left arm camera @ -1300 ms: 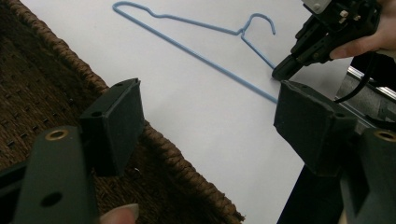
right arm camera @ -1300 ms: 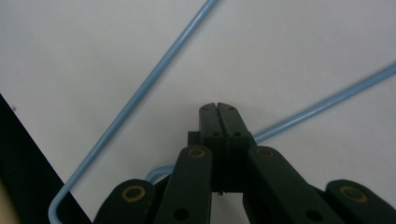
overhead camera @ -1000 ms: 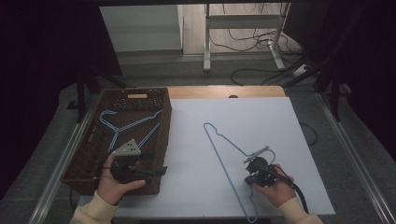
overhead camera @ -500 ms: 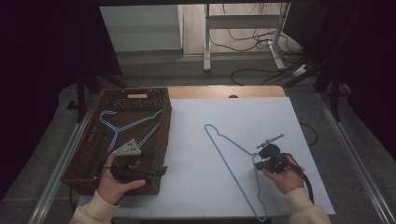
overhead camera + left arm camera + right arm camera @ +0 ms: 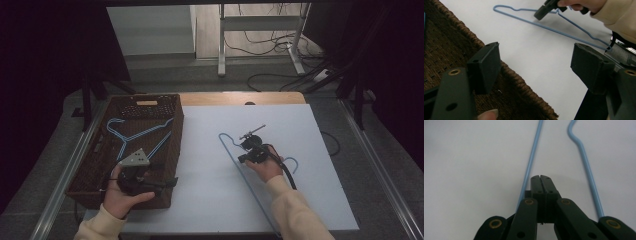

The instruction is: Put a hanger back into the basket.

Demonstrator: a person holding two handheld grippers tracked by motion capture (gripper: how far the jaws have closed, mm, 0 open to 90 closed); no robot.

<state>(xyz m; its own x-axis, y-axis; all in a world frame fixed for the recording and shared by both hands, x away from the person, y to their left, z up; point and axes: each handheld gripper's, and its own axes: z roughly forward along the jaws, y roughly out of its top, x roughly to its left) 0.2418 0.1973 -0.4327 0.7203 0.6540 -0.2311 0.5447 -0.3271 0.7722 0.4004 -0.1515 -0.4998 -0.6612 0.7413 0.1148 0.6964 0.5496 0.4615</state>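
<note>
Plainly, right hand-held gripper point(image 5: 246, 148) clenched empty beside blue hanger point(image 5: 235, 155) — left hand-held gripper point(image 5: 167, 182) released; no writing legible.

Overhead looks down; both close views share hanger point(image 5: 554, 26)

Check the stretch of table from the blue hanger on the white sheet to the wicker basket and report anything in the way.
Nothing visible lies on the white sheet between the blue hanger and the wicker basket. Only the basket's near wall has to be cleared; another hanger already lies inside.
</note>
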